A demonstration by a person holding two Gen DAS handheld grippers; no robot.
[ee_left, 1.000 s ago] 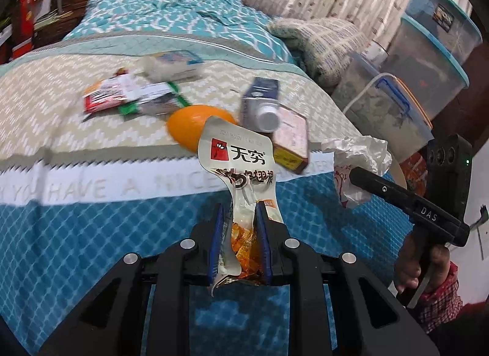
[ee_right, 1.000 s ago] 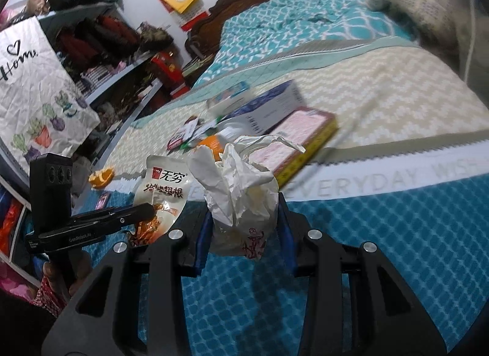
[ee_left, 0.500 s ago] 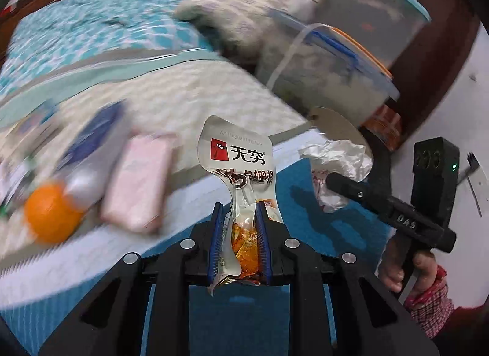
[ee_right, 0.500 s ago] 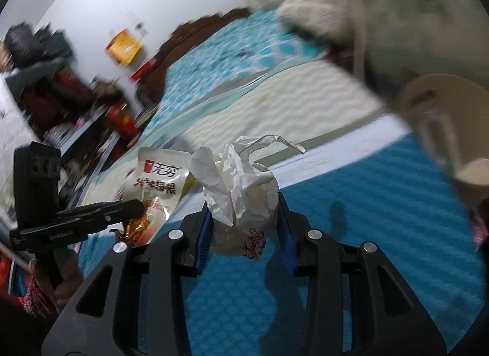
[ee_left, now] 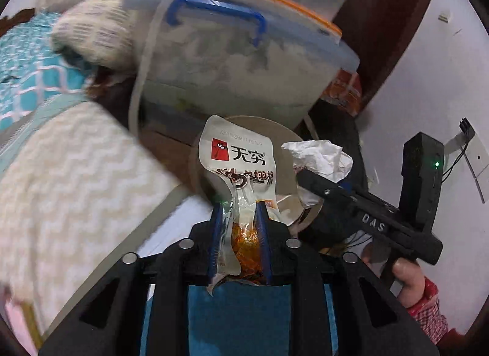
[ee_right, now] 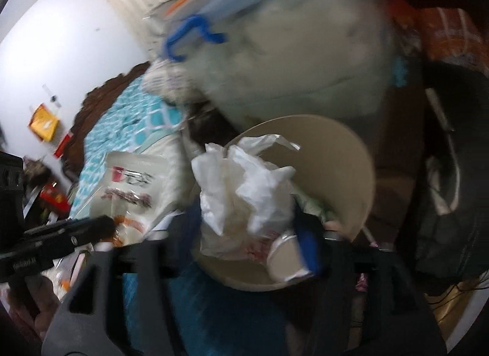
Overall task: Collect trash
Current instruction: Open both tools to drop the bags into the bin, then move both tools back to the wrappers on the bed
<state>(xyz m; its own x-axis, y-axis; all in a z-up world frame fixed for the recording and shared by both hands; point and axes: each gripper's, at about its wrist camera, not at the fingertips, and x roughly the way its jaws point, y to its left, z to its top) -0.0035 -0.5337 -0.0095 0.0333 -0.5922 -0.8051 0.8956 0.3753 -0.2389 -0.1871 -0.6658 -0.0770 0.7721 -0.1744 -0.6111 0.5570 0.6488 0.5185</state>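
Observation:
A white snack wrapper [ee_left: 238, 157] with a red logo stands upright in my left gripper [ee_left: 238, 206]. The blue pads still touch it while the jaws are opening. It hangs over the rim of a beige round bin [ee_left: 253, 120] beside the bed. My right gripper [ee_right: 247, 218] is over the same bin [ee_right: 351, 154], its jaws opening. Crumpled white paper [ee_right: 244, 190] sits loose between them, with a gap at the right pad. A paper cup [ee_right: 284, 259] lies inside the bin. Each gripper also shows in the other's view.
A clear storage box [ee_left: 244, 65] with a blue handle and orange lid stands right behind the bin. The quilted bed [ee_left: 70, 172] is to the left, with a knitted cushion [ee_left: 97, 28] on it. A dark bag [ee_right: 443, 203] and a white wall [ee_left: 428, 80] lie to the right.
Both grippers swung from over the bed to above the beige bin. The right jaws widened off the crumpled paper. The litter on the bed has left view.

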